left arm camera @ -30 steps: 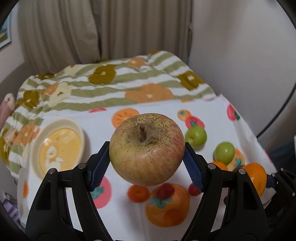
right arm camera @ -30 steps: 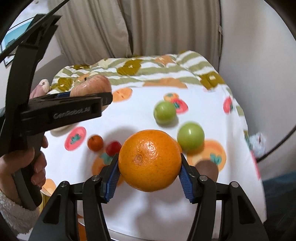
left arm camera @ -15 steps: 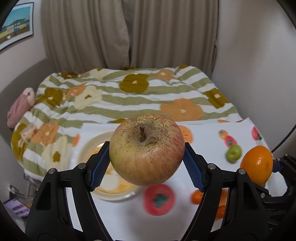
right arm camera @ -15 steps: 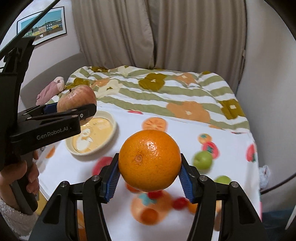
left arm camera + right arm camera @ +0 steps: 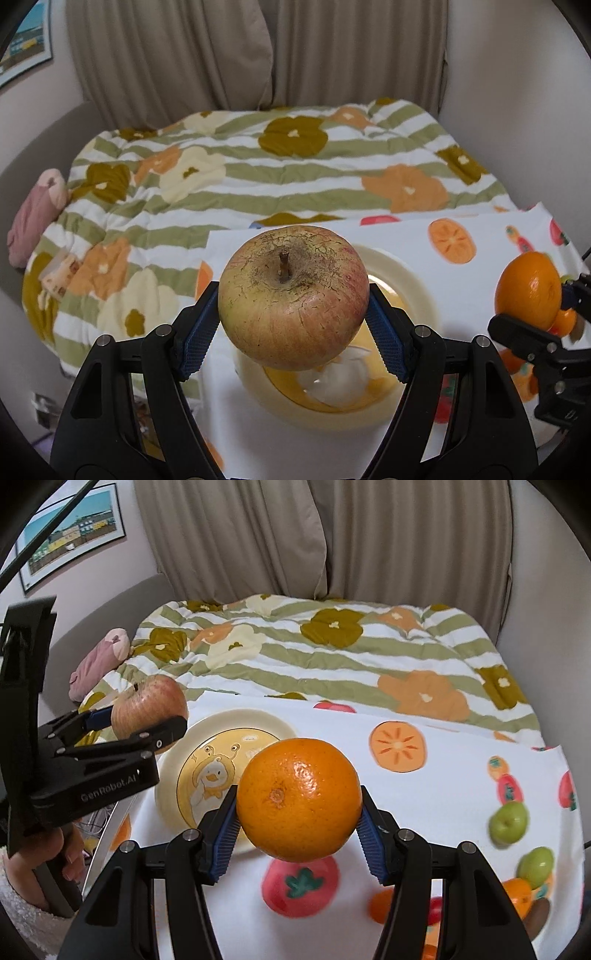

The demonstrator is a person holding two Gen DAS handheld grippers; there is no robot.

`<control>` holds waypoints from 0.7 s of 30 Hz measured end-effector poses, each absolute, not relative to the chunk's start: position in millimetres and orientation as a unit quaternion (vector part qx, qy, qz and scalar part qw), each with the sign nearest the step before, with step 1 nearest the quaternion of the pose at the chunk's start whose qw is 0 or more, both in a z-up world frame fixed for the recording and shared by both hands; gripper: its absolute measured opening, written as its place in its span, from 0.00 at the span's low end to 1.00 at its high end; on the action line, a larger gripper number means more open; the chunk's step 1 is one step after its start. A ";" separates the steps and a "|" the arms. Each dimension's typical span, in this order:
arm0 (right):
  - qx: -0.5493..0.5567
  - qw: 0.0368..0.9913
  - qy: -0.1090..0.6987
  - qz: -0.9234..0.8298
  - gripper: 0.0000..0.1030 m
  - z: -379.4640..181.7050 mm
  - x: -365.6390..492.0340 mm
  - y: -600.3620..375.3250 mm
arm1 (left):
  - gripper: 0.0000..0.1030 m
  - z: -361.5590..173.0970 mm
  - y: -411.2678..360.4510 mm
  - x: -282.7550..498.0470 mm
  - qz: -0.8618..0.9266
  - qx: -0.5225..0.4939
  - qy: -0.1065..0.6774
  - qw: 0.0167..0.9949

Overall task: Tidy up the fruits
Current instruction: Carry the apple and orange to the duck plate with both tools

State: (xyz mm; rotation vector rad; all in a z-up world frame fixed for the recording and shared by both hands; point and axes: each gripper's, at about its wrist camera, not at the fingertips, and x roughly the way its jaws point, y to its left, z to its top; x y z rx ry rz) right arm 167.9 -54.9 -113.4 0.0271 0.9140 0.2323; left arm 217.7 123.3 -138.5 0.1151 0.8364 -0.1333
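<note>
The left gripper (image 5: pixel 294 319) pinches a round, russet-cracked red-yellow apple (image 5: pixel 293 297) between its blue pads, stem up. Right behind and below those jaws sits a cream round plate with a yellow duck picture (image 5: pixel 218 771). The right gripper (image 5: pixel 298 821) clamps a glossy round orange (image 5: pixel 299 799). Right of its jaws lie two green fruits (image 5: pixel 509 821), blurred, perhaps small apples, on the fruit-printed white cloth (image 5: pixel 443 794).
</note>
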 end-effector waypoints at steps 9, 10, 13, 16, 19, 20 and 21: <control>0.023 0.882 0.464 0.080 0.53 -142.1 203.5 -36.4 | 0.78 -183.9 121.6 251.7 -0.111 0.094 0.427 0.892; 0.024 0.881 0.466 0.077 0.53 -144.1 206.0 -36.0 | 0.78 -188.1 118.0 253.0 -0.115 0.099 0.429 0.890; 0.025 0.880 0.470 0.067 0.53 -149.2 210.8 -36.5 | 0.78 -197.1 111.6 256.8 -0.128 0.112 0.432 0.886; 0.026 0.877 0.476 0.060 0.53 -151.6 213.4 -38.9 | 0.78 -204.2 104.3 258.8 -0.136 0.128 0.433 0.882; 0.027 0.875 0.481 0.054 0.53 -153.6 215.7 -42.6 | 0.78 -209.2 99.9 261.7 -0.143 0.138 0.437 0.877; 0.027 0.874 0.482 0.053 0.53 -154.0 216.3 -43.1 | 0.78 -210.3 99.3 262.4 -0.145 0.140 0.438 0.876; 0.027 0.873 0.483 0.051 0.53 -154.5 216.5 -43.0 | 0.78 -211.1 99.2 262.2 -0.145 0.141 0.438 0.876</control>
